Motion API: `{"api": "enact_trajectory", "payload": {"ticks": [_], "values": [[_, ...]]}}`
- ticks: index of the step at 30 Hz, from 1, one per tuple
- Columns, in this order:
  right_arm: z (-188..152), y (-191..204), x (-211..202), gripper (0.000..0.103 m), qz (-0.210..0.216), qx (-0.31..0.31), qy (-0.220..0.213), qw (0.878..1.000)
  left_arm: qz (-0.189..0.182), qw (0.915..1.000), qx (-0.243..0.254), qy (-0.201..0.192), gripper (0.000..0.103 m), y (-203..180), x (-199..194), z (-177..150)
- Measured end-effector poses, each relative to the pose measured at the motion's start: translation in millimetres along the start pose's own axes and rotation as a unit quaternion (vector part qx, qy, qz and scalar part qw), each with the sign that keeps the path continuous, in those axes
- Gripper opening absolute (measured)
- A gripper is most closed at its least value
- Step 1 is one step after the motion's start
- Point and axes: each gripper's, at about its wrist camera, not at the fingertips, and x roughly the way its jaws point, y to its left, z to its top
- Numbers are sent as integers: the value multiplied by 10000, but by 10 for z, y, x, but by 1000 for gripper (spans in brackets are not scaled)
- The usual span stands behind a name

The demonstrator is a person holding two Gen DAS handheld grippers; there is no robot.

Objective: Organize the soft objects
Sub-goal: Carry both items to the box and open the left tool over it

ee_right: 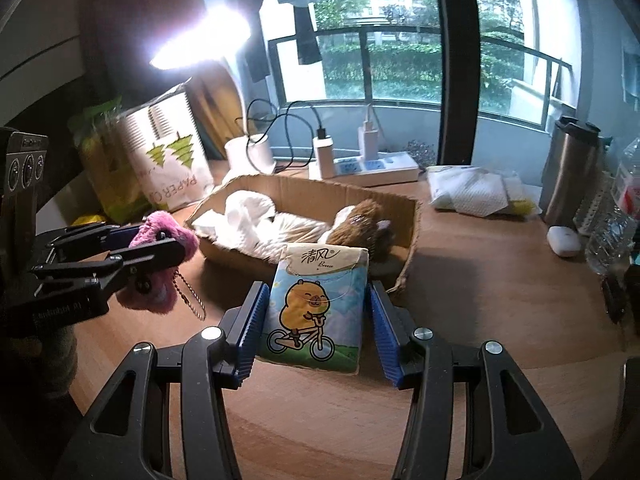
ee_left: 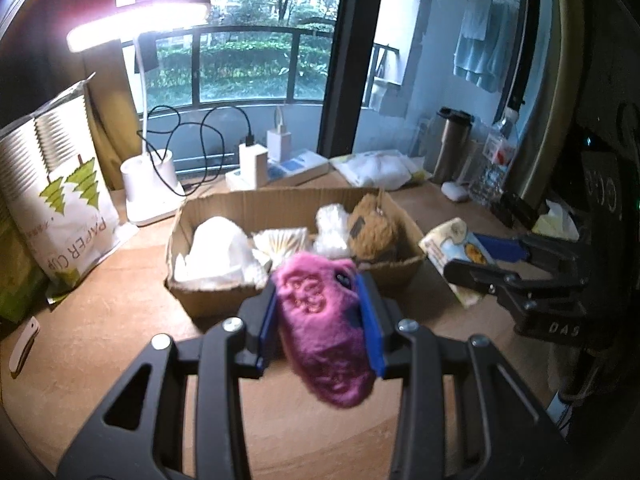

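Two loads are up at once, and that is where I see the trouble. My left tongs point(ee_left: 320, 320) are clenched on the pink plush point(ee_left: 324, 328), which hangs in the air just short of the cardboard box point(ee_left: 208, 300). Most of its body droops below the blue pads, so the grip sits high on it; if the fur squashes further it could slide out and land on the tabletop point(ee_left: 120, 320) instead of inside. From the right wrist view its bead chain point(ee_right: 192, 296) dangles loose beneath, and I judge it could snag on the box's near wall as I carry it over.

My right tongs point(ee_right: 316, 320) bracket the tissue pack point(ee_right: 316, 304). The left pad looks pressed to the wrapper, but on the right I think I see a sliver of gap, so I cannot tell whether the pack is truly gripped or only resting between the pads. If it is loose, a quick lift would tip it forward against the box edge.

Farther on, the box already holds white soft items point(ee_left: 216, 248) and a brown plush point(ee_left: 372, 228), leaving little free floor. Dropping both loads together risks the tongs colliding over it, or one piece perching on the heap and rolling out. Beyond the box, a lamp point(ee_left: 148, 184) and its cable point(ee_left: 188, 136) stand near enough to catch on an overshoot.
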Motion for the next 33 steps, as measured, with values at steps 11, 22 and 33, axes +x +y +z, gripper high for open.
{"api": "enact_trajectory", "payload": {"ticks": [11, 22, 33], "values": [[84, -273, 8, 53, 30, 128, -182, 9997, 156, 9996, -185, -174, 38, -67, 179, 283], [129, -590, 89, 53, 114, 289, -240, 9992, 251, 9991, -267, -196, 38, -116, 548, 454], [115, -803, 292, 53, 122, 483, -107, 9987, 353, 9990, -233, 128, 39, -123, 1040, 385]]}}
